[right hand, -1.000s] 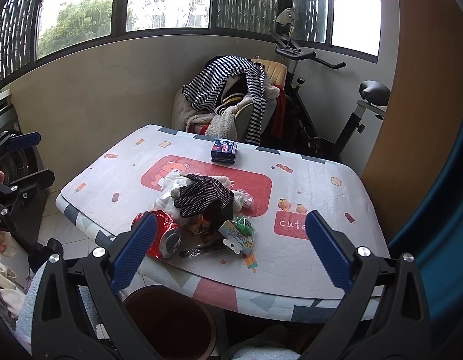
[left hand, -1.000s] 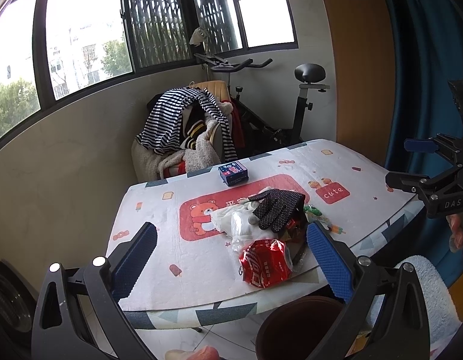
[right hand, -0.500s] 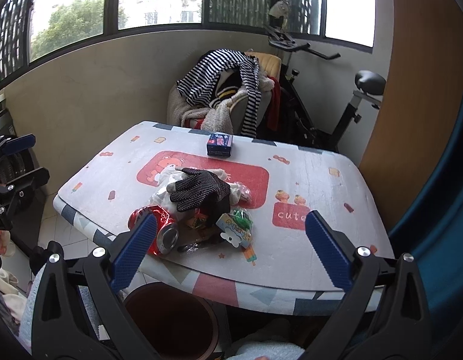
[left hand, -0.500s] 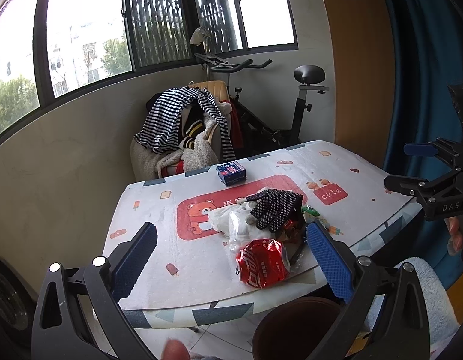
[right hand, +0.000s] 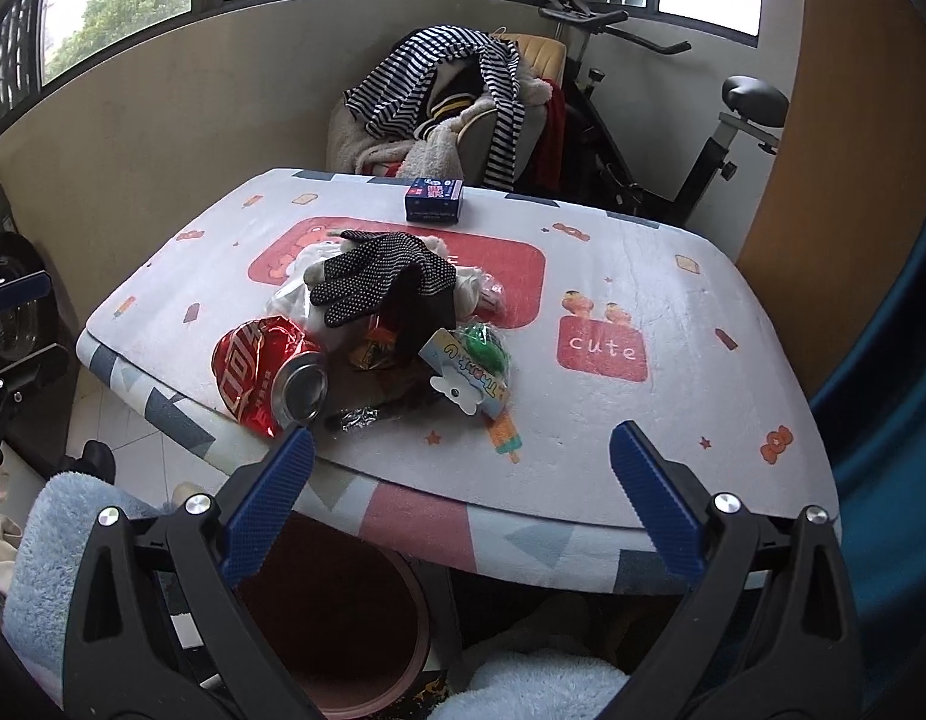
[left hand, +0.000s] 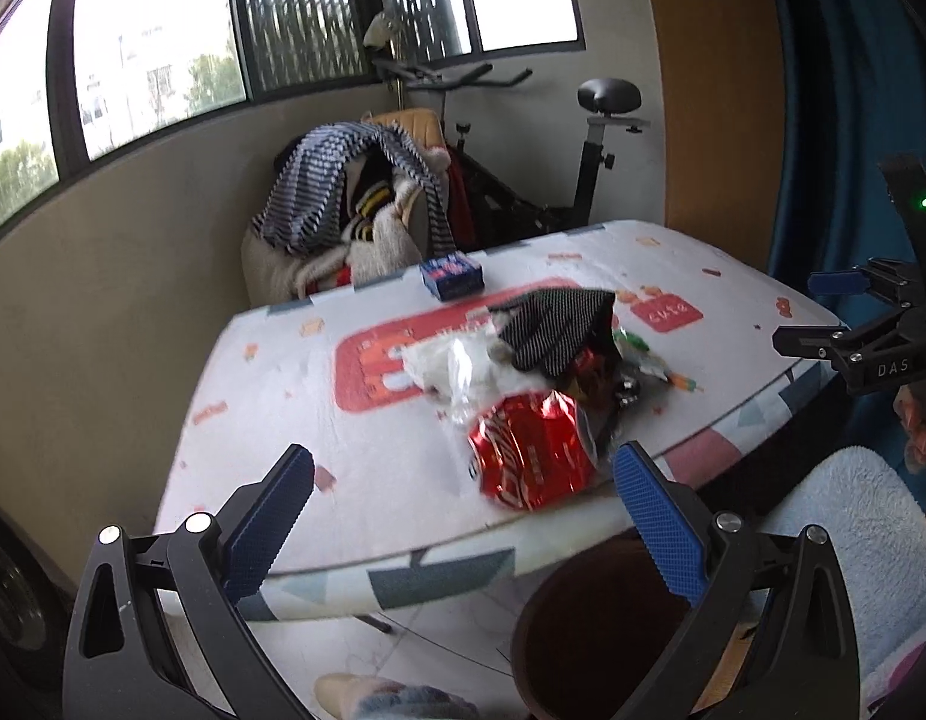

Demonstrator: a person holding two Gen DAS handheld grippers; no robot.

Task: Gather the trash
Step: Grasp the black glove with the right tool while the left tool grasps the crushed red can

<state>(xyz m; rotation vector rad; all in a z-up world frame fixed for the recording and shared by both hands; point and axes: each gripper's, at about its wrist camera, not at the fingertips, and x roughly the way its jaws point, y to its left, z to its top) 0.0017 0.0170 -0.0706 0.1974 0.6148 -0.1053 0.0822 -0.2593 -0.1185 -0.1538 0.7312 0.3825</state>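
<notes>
**At the counter's near edge: loose trash heap, both tools empty**

On the counter (right hand: 673,276) in front of you, a heap of trash is lying close to the near edge. You are holding the left hand-held gripper (left hand: 463,516) low and short of that edge, its blue pads spread wide with nothing between them. You are holding the right hand-held gripper (right hand: 463,504) the same way, spread and empty, just short of the edge.

The crushed red can (right hand: 268,369) is sitting nearest the edge, its open end facing you. Behind it a black dotted glove (right hand: 385,276) is draping over white crumpled plastic (left hand: 457,366). A green snack wrapper (right hand: 481,360) and a dark foil stick (right hand: 358,418) are lying beside the can. A blue box (right hand: 434,199) is standing well apart near the far edge.

A brown bin (right hand: 343,618) is waiting below the counter, partly tucked under its edge.

Risks, as judgements:

- The can is dented and glossy, so pads closing off-centre are likely squeezing it out sideways and off the edge, missing the bin.
- The glove is overlapping the heap, so pulling one piece is likely dragging others along.
- The plastic is thin and slack, so a pinch may be catching only a corner.
- The bin's mouth is half hidden under the counter, so a release from above may be landing on the floor.
- The left view is blurred, so depth there is hard to judge.
</notes>
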